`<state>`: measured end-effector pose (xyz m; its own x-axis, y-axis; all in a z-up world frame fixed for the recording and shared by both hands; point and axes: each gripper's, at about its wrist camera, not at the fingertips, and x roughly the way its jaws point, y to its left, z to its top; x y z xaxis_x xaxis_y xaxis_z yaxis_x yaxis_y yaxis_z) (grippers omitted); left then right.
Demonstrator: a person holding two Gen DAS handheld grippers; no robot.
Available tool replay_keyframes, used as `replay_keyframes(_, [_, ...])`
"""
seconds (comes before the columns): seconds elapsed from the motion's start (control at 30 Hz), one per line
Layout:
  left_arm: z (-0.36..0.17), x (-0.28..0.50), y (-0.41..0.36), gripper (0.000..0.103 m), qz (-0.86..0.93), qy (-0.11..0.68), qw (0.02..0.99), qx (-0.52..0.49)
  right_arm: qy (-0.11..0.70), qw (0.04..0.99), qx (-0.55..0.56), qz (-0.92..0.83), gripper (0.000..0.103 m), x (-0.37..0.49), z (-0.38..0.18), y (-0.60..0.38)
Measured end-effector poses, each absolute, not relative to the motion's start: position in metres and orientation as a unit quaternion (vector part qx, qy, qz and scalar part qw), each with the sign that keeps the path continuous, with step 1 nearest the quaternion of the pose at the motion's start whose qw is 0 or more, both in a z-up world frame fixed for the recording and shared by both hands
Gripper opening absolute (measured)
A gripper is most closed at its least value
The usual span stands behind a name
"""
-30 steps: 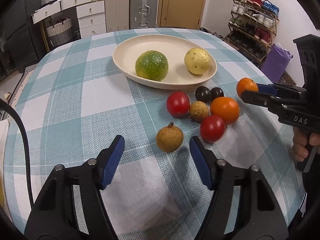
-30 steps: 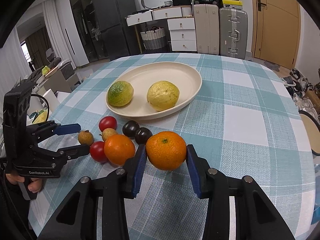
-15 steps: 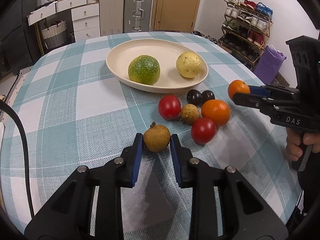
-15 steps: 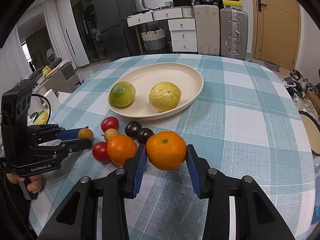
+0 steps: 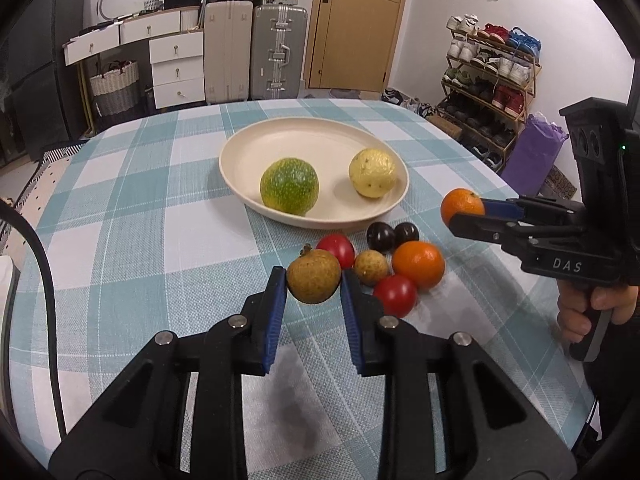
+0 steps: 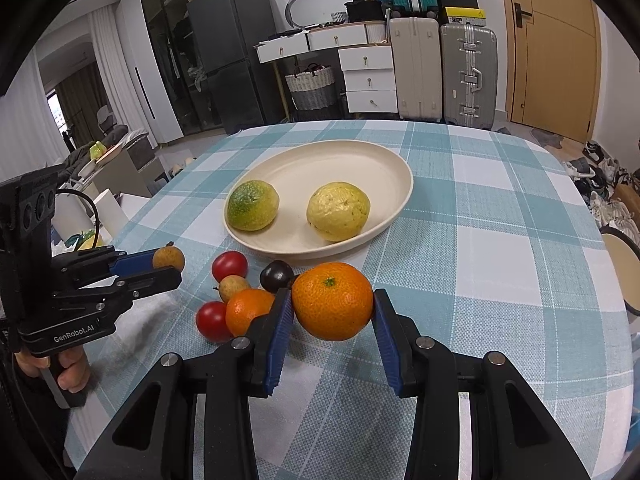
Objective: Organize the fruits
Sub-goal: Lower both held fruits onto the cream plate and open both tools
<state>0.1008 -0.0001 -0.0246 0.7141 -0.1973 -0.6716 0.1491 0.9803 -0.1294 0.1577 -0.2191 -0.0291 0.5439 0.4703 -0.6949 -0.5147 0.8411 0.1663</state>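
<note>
Pinching a small brown fruit (image 5: 314, 276) between its blue pads, the left tool (image 5: 313, 280) holds it just above a desk (image 5: 120, 216) covered in a blue and white checked cloth; its shadow falls on the cloth below, so it seems to be lifted clear, though the view does not settle that. The right tool (image 6: 332, 304) is clamped on an orange (image 6: 332, 301), held off the desk near the front edge of a cream oval plate (image 6: 348, 156). A hand (image 5: 592, 306) grips the handle of the right tool, and another hand (image 6: 66, 368) grips the left one. On the plate lie two larger fruits well apart from each other: a green and yellow mottled one (image 5: 289, 186) to the left and a pale yellow one (image 5: 373, 173) to the right. Just in front of the plate, on the cloth, sits a tight cluster: two red tomatoes (image 5: 394, 295), a second orange (image 5: 418, 265), a second small brown fruit (image 5: 371, 267), and two dark round fruits (image 5: 381, 237) side by side nearest the plate. Behind the desk stand white drawers (image 5: 176, 64), two suitcases (image 5: 280, 52), a wooden door (image 5: 356, 20) and a shoe rack (image 5: 488, 76).
</note>
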Motion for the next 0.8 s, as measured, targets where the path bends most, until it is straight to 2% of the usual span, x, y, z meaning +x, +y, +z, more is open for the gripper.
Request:
replay_keyframes(0.47, [-0.006,0.124,-0.005,0.025,-0.091,0.348,0.933,-0.021,0.38,0.876,-0.02,0.296,0.041,0.168,-0.024,-0.207])
replay_keyframes(0.8, [-0.017,0.146,-0.006,0.025,-0.085,0.36,0.929,-0.018,0.384,0.871,-0.013,0.305,0.041,0.181,-0.023,-0.196])
